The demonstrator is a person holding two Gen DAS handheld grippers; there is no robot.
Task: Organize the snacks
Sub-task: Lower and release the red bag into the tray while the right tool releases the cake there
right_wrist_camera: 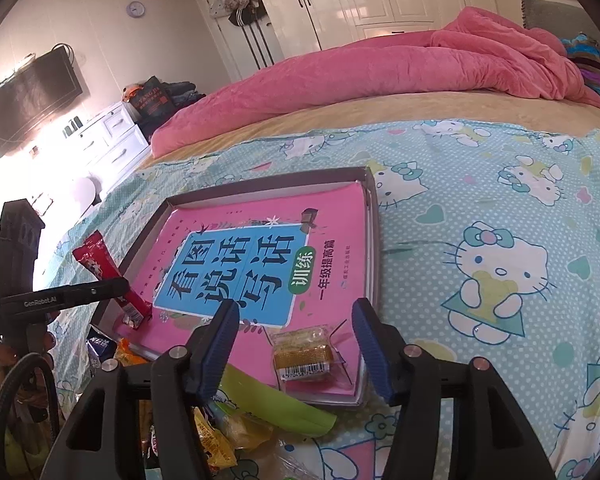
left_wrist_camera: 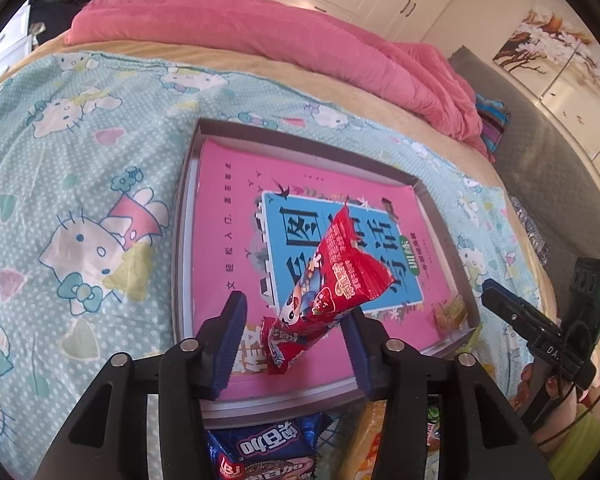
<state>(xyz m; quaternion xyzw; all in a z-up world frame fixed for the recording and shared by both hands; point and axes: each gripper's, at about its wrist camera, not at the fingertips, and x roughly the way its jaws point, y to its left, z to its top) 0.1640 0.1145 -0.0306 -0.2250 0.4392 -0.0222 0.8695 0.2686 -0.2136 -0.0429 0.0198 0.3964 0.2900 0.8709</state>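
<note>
One grey tray (right_wrist_camera: 374,216) is sitting on the bed, carrying one pink book (right_wrist_camera: 236,264) and two snacks: one red packet (left_wrist_camera: 332,280) near the tray's left edge and one small gold-wrapped cake (right_wrist_camera: 304,354) at its near right. Two grippers are hovering over the tray, the left gripper (left_wrist_camera: 296,340) and the right gripper (right_wrist_camera: 296,344). At the near edge, a heap of loose packets (right_wrist_camera: 220,436) is lying, perhaps five or six, though overlap is hiding the true count.
</note>
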